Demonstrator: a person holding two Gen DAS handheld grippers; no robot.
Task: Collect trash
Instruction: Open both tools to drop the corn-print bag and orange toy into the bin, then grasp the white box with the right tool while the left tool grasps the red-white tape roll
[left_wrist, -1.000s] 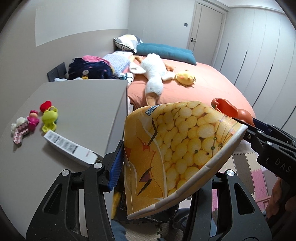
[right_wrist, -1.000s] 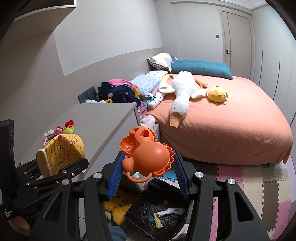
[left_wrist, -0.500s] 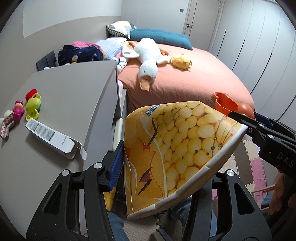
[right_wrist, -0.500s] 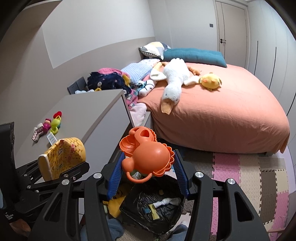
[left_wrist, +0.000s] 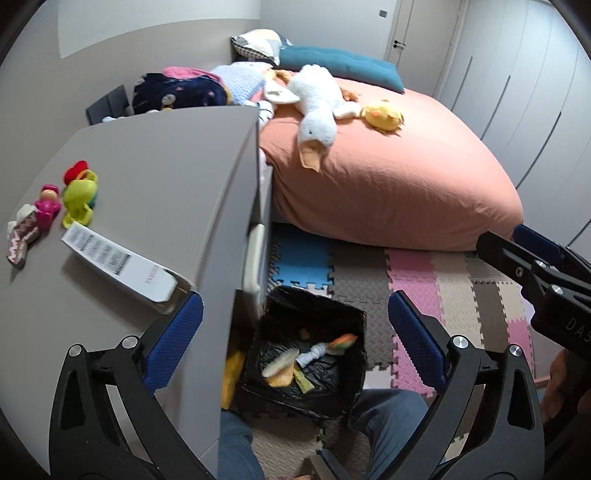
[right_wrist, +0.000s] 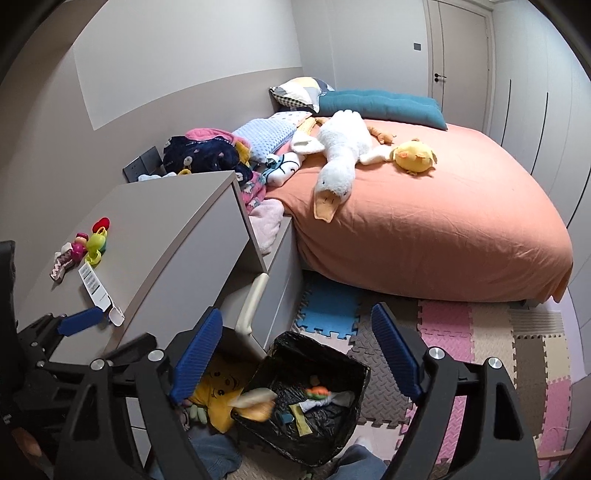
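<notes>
Now, left wrist view: left tool (left_wrist: 295, 314) stands wide, nothing between its blue pads. It hangs over the black-lined trash bin (left_wrist: 354, 321) on the floor mats, just beside the grey surface (left_wrist: 155, 177). The yellow snack bag (left_wrist: 280, 367) lies in the bin among other scraps, long axis slanting up toward the right, near a white wad and an orange piece. A white carton (left_wrist: 118, 262) lies on the surface, long axis running from the toys toward the near edge. Half a second ago this tool gripped the snack bag; it is released.

Right wrist view: right tool (right_wrist: 297, 349) is wide too, empty, above the same bin (right_wrist: 364, 373). The orange toy (right_wrist: 317, 391) it held earlier sits in the bin; the snack bag (right_wrist: 255, 400) shows blurred at the bin's left rim. The left tool (right_wrist: 79, 321) shows at the left edge.
</notes>
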